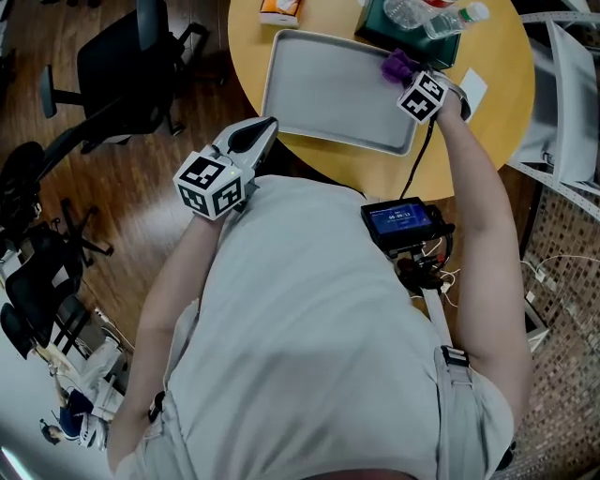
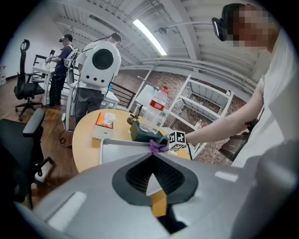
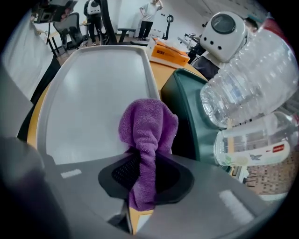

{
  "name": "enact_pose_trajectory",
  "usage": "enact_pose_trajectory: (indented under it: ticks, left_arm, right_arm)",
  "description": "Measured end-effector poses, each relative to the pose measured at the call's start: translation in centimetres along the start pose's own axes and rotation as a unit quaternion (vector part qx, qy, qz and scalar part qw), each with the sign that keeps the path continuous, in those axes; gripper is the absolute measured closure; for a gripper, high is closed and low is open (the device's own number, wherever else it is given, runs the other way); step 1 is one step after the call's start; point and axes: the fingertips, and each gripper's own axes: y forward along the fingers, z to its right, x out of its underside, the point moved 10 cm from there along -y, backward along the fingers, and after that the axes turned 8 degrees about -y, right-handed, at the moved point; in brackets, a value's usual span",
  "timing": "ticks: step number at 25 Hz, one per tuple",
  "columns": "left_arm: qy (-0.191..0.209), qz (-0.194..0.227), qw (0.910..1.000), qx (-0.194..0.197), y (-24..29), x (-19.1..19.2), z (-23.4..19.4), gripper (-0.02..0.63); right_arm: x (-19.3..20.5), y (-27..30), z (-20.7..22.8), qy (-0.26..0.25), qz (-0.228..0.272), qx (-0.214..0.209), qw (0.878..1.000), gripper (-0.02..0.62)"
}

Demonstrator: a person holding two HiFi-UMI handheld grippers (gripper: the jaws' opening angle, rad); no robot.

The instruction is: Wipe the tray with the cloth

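On the round wooden table (image 1: 469, 141) lies a grey tray (image 1: 328, 89), bare inside. My right gripper (image 1: 412, 82) hovers over the tray's far right corner, shut on a purple cloth (image 1: 397, 66). In the right gripper view the cloth (image 3: 148, 128) bunches out between the jaws above the tray (image 3: 93, 98), and I cannot tell whether it touches the tray. My left gripper (image 1: 265, 129) hangs off the table's near edge, beside the tray's near left corner, its jaws closed to a point with nothing in them. From the left gripper view the cloth (image 2: 156, 146) shows at the tray's (image 2: 121, 149) far end.
A dark green box (image 3: 187, 112) with clear plastic bottles (image 3: 252, 79) stands just right of the cloth. An orange tissue box (image 1: 279, 11) sits behind the tray. A black office chair (image 1: 122, 66) stands at left, metal shelving (image 1: 562, 94) at right. People stand in the background.
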Motion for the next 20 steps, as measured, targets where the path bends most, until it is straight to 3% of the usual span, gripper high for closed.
enact_pose_trajectory:
  ticks: [8,12,20]
  left_arm:
    - [0.017,-0.003,0.9998,0.014,1.5,-0.1,3.0,0.606]
    - [0.013,-0.003,0.9998,0.018,1.7,-0.2,2.4,0.606]
    - [0.005,0.008,0.9999,-0.005,0.5,1.1,2.6,0.606]
  right_arm:
    - [2.0,-2.2,-4.9,-0.008,0.028,-0.009,1.000,0.526]
    - [1.2,-1.7,-6.4,-0.025,0.051,-0.007,0.998,0.528]
    - [-2.8,-1.7,-6.6,-0.117,0.075,-0.013,0.990,0.526]
